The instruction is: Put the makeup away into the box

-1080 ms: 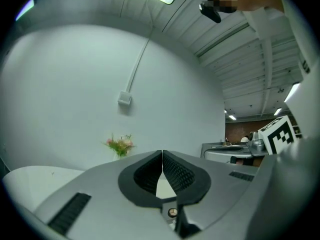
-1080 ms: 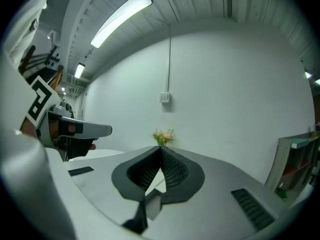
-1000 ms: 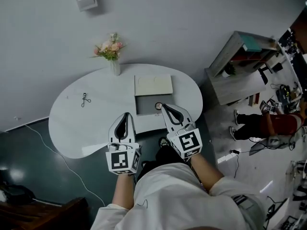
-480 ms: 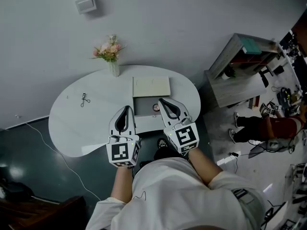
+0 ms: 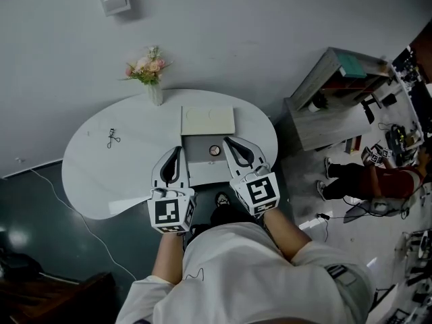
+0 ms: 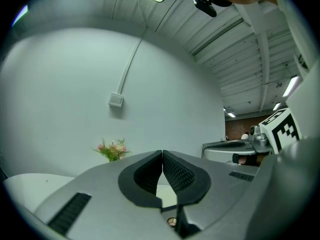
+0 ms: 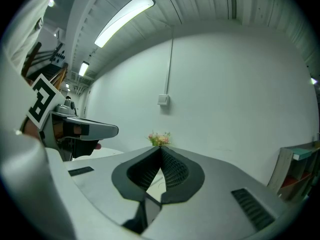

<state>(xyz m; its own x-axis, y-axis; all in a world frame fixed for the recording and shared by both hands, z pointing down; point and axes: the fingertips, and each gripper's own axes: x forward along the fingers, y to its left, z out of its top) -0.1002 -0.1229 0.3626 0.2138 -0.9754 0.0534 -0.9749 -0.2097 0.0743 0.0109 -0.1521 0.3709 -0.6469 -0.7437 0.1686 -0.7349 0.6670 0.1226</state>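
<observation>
Status: round compact [image 5: 214,150] sits inside the open box [image 5: 199,144]. Eyelash curler [image 5: 113,138] still out on table [image 5: 88,181], well left of box. Your L gripper [image 5: 177,151] and R gripper [image 5: 227,140]: jaws together, nothing held. Remaining, prob.: stow curler.

The box [image 5: 208,147] lies open on the white table [image 5: 135,174], toward the 3 o'clock side of the tabletop. Its shallow grey tray faces up, and its cream lid [image 5: 208,121] is folded back flat at the tray's 12 o'clock edge. One small round makeup piece [image 5: 214,150], pale with a dark rim, sits inside the tray near its middle. A small dark eyelash curler [image 5: 112,138] lies flat on the tabletop, well apart from the box at its 9 o'clock.
</observation>
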